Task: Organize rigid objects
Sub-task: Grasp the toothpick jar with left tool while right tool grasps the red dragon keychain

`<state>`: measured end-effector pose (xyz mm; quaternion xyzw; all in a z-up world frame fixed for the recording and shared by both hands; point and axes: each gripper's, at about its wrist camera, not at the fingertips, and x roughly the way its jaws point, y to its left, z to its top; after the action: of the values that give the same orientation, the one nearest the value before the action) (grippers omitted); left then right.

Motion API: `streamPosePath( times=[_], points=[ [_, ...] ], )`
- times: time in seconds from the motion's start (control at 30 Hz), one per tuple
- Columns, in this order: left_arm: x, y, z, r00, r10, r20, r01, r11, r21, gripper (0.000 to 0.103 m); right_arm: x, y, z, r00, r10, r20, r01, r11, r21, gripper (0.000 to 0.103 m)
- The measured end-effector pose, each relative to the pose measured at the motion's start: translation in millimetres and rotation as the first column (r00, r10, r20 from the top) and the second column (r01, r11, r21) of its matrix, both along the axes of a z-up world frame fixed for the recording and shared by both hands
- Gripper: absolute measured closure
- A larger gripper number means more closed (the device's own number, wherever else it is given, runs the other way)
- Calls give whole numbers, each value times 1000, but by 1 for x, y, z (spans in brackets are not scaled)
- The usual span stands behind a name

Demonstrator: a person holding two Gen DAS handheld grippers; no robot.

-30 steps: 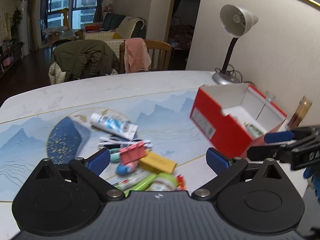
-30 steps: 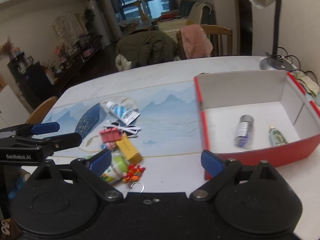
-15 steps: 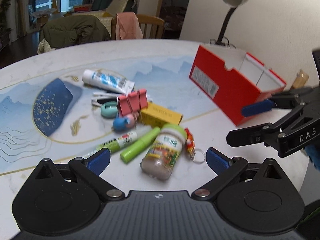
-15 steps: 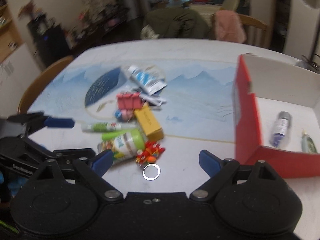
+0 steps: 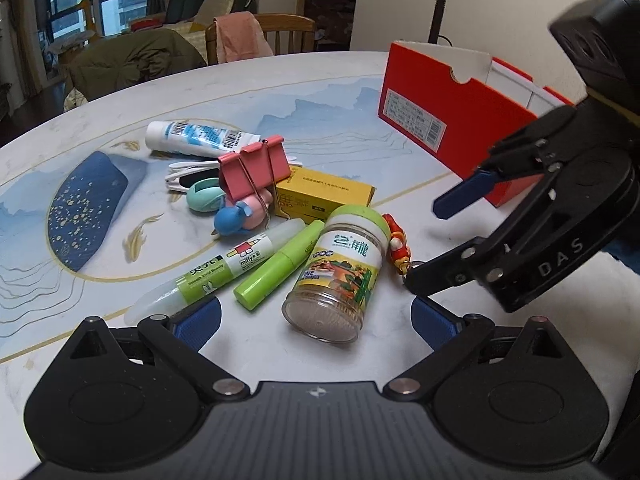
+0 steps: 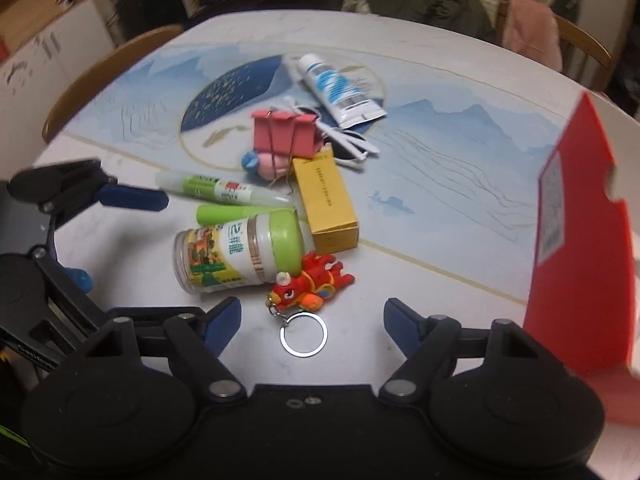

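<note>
Small objects lie in a pile on the table (image 5: 360,80). A clear jar with a green lid (image 5: 340,268) lies on its side just ahead of my open left gripper (image 5: 316,320), its base between the fingertips without contact. Beside it lie a green tube (image 5: 280,264), a glue pen (image 5: 216,270), a yellow box (image 5: 324,196) and a pink binder clip (image 5: 254,170). My right gripper (image 6: 312,322) hovers low with its jaws closing; the key ring (image 6: 304,334) of a red toy keychain (image 6: 312,280) lies between them, untouched. The red cardboard box (image 6: 576,248) stands to the right.
A white and blue tube (image 5: 196,138), a white clip, a teal item (image 5: 204,198) and a blue and pink toy (image 5: 240,218) sit behind the pile. Chairs with a jacket (image 5: 132,60) and a pink cloth (image 5: 240,36) line the far edge. A lamp stem (image 5: 440,8) rises behind the box.
Both grippers have come down close over the pile. The right one has swung left, away from the box's inside, rolled, and its jaws have narrowed around the key ring.
</note>
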<state>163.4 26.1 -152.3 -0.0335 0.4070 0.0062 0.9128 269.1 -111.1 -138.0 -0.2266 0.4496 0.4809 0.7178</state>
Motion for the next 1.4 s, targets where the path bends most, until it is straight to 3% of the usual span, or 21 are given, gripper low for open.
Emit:
streamPosePath(
  times=[0.2,0.33,0.5,0.57,0.73,0.77,1.17,1.23,1.4],
  points=[
    [3,-2,-3,1000,-28,-1,28,1000,5,10,5,14,-4,997,69,17,-69,997,-18,28],
    [7,-5,-5,999,-50,-3,50,999,17,27,7,22,-6,993,118,28,-117,993,-31,31],
    [10,-7,-8,998,-63,-11,64,998,17,30,3,27,-11,985,172,32,-171,984,-42,37],
    [12,-7,-9,998,-64,-13,64,998,19,38,3,26,-11,984,175,34,-174,984,-38,37],
    [16,-7,-10,998,-53,-22,54,998,26,48,5,23,-10,986,162,48,-161,986,-32,51],
    [15,-6,-11,998,-51,-24,51,998,25,53,4,21,-9,986,158,50,-157,987,-31,52],
    [12,-7,-9,999,-29,-38,29,1000,-2,55,-6,-5,-2,999,1,42,-2,999,43,71],
    [11,-8,-7,999,-22,-36,22,1000,-7,55,-7,-11,-1,999,-45,27,44,997,56,86],
    [7,-10,-1,1000,-15,-26,14,1000,-27,57,-11,-25,5,990,-137,25,135,987,92,95]
  ],
)
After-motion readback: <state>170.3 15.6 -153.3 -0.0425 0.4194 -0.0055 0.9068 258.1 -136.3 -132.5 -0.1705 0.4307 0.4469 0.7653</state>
